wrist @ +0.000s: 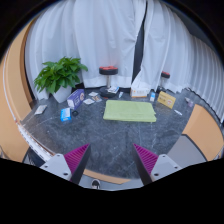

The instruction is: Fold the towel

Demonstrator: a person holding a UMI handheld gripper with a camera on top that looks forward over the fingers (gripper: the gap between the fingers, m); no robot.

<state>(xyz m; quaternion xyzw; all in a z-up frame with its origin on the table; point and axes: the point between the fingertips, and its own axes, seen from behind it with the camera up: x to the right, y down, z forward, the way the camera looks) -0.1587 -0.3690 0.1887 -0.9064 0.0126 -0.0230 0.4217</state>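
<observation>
1. The hand-held gripper (112, 160) hovers above the grey speckled tabletop (110, 135), its magenta-padded fingers (76, 156) spread wide, nothing between them.
2. Well beyond the fingers, slightly right, the flat light-green rectangular towel (130, 111) lies on the table.
3. Ahead to the left: a leafy green potted plant (60, 75), small blue-and-white boxes (72, 102) beside it; contents can't be made out.
4. White curtains (95, 40) hang behind.
</observation>
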